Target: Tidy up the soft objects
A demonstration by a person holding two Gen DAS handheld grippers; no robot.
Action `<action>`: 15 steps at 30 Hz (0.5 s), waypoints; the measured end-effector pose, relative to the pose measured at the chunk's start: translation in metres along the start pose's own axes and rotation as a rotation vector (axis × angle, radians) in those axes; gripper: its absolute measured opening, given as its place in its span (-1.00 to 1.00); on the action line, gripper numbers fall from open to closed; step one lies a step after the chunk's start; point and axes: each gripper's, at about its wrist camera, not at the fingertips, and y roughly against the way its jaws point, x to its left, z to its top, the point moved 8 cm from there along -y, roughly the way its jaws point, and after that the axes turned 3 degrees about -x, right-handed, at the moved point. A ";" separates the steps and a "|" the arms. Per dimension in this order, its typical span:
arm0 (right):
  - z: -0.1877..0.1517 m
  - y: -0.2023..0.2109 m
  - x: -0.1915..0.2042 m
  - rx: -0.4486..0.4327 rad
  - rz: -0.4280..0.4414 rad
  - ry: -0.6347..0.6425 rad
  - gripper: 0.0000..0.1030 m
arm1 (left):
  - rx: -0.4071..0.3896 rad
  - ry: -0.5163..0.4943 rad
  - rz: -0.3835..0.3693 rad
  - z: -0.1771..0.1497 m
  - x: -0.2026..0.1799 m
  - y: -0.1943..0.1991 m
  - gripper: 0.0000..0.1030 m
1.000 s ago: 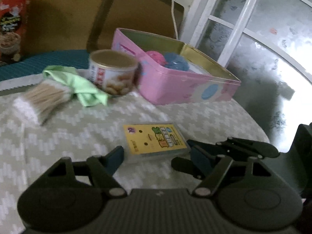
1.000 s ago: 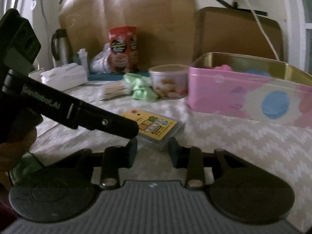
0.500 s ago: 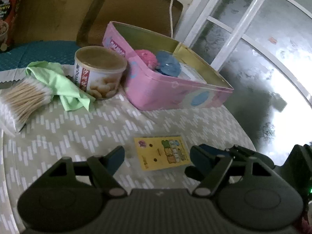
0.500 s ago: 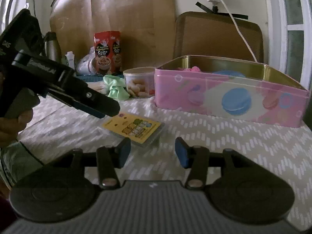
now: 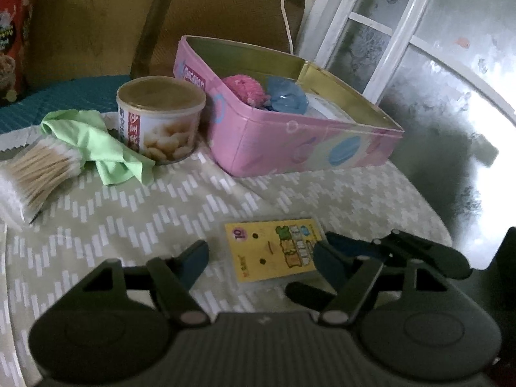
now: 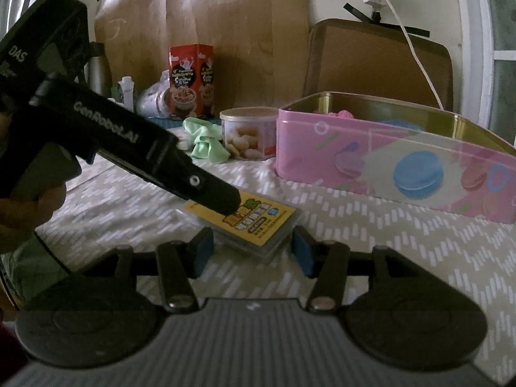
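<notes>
A flat yellow pack (image 5: 274,251) (image 6: 258,222) in clear wrap lies on the patterned tablecloth. My left gripper (image 5: 261,258) stands open around its near end without touching; in the right wrist view its black finger (image 6: 213,190) hangs over the pack. My right gripper (image 6: 253,251) is opening, the pack's near corner between its blue pads (image 6: 203,251) with no pressure showing. The pink tin (image 5: 258,148) (image 6: 387,167) holds a pink pompom (image 5: 246,88) and a blue soft piece (image 5: 285,98). A green cloth (image 5: 96,142) (image 6: 206,143) lies beside a snack can.
A round snack can (image 5: 161,119) (image 6: 248,133) stands left of the tin. A bundle of cotton swabs (image 5: 35,171) lies at the far left. A red box (image 6: 192,80), a bottle and a bag stand at the back. The table's rounded edge (image 5: 429,206) is at the right.
The right jaws have spread wider and the pack now sits between them. The left gripper has shifted so its finger hangs over the pack, which lies nearer its jaws.
</notes>
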 end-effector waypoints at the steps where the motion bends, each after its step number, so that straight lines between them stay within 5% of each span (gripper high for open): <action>1: 0.000 0.000 0.000 -0.001 -0.002 -0.001 0.11 | -0.001 -0.007 0.008 -0.001 0.000 0.000 0.44; 15: 0.000 0.000 0.002 -0.006 -0.025 -0.010 0.25 | 0.005 -0.049 0.047 -0.005 0.000 0.005 0.44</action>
